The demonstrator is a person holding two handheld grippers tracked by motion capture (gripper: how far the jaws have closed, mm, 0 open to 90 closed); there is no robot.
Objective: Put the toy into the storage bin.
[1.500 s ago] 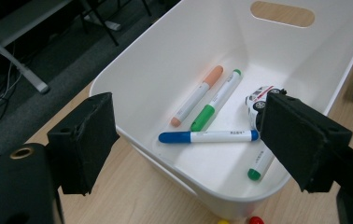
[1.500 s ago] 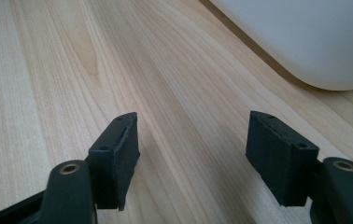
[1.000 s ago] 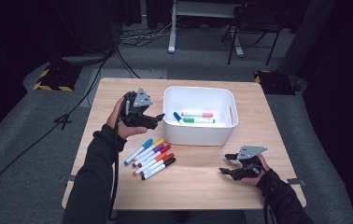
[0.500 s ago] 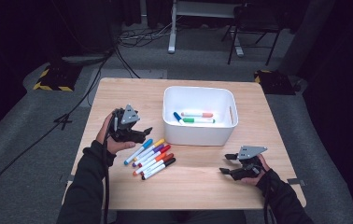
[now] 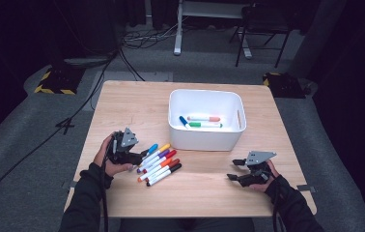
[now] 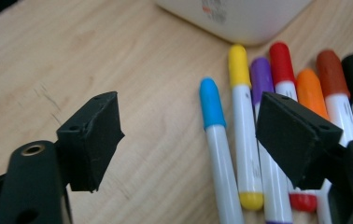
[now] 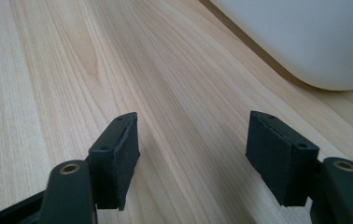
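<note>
Seven markers [image 5: 158,163] lie side by side on the tabletop [image 5: 132,104], just in front of the white bin [image 5: 229,140]. The left tool [image 5: 139,162] sits low at their near ends; its jaws, gaping but just narrowing, straddle the blue marker [image 6: 219,140] and yellow marker [image 6: 243,116] without pressing either. The right tool [image 5: 232,170] rests apart, jaws spread and empty.

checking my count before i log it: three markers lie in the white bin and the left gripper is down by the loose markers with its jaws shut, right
Not quite: the left gripper is open, nothing pressed between its jaws, as the left gripper view shows. The rest holds: three markers lie in the white bin, and it is down by the loose markers.
</note>
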